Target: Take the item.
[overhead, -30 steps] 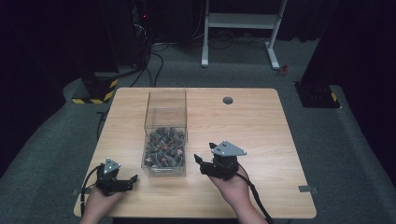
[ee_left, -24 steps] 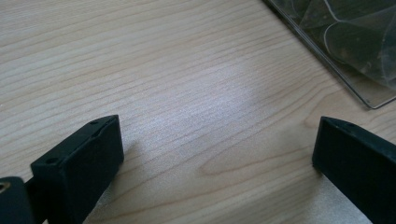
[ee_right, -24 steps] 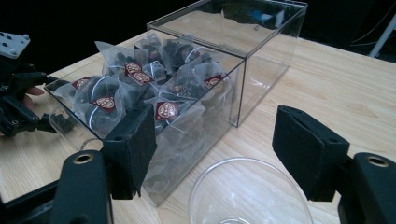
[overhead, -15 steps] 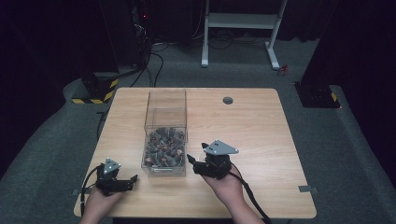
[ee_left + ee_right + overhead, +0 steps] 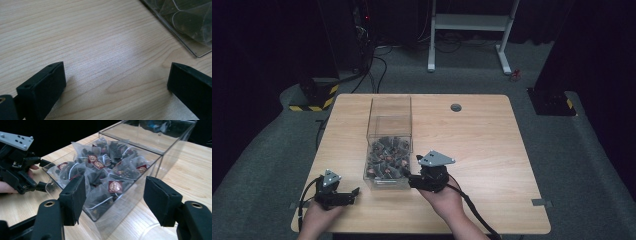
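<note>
A clear plastic box (image 5: 390, 116) stands left of centre on the wooden table (image 5: 492, 150), its near half heaped with dark tea bags (image 5: 387, 156). My right gripper (image 5: 414, 171) lies at the box's near right corner, pointing left. In the right gripper view its jaws stand open (image 5: 115, 195) with that corner of the box (image 5: 152, 162) and the tea bags (image 5: 110, 177) between them, pads apart from the walls; the jaws have just been closing a little. My left gripper (image 5: 353, 196) rests near the front left edge, open over bare wood (image 5: 117, 77), the box corner (image 5: 190, 37) beyond it.
A small round grommet (image 5: 456, 107) sits in the table's far middle. Beyond the table a white metal frame (image 5: 472, 22) stands on the grey floor, and a yellow-and-black striped base (image 5: 314, 97) lies at the far left corner. Cables trail from both grippers over the front edge.
My right gripper has slid left, up to the box's near right corner. The left gripper and the box have kept still.
</note>
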Tool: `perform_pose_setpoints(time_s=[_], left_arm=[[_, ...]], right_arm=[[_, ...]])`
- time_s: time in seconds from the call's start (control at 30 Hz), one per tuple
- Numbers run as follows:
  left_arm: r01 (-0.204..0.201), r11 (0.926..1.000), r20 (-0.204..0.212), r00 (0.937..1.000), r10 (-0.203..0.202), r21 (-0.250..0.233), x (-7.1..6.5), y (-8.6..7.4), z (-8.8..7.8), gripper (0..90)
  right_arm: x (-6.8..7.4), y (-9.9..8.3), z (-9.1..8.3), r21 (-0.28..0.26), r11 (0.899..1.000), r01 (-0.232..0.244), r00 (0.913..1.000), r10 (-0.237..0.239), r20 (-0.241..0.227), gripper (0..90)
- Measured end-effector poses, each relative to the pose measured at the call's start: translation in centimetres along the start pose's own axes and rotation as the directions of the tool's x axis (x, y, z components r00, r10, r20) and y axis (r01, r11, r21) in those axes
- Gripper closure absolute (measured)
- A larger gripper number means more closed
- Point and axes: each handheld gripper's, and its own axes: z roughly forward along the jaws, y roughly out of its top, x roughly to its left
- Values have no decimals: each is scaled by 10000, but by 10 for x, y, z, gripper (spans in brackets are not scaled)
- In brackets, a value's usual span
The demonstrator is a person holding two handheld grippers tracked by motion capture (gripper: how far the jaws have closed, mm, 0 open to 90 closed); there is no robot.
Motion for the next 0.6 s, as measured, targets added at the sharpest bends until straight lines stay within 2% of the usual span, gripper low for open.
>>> perform_pose_setpoints(time_s=[0.3,0.43,0.6], left_arm=[[-4,10000,2,10000,4,2,0,0,0,22],[-1,10000,2,10000,1,2,0,0,0,22],[0,10000,2,10000,0,-1,0,0,0,22]], right_arm=[[7,3,7,42,10000,8,9996,-7,-267,376],[13,5,11,93,9998,162,9992,-158,-375,390],[21,8,17,146,9995,275,9989,-269,-393,442]])
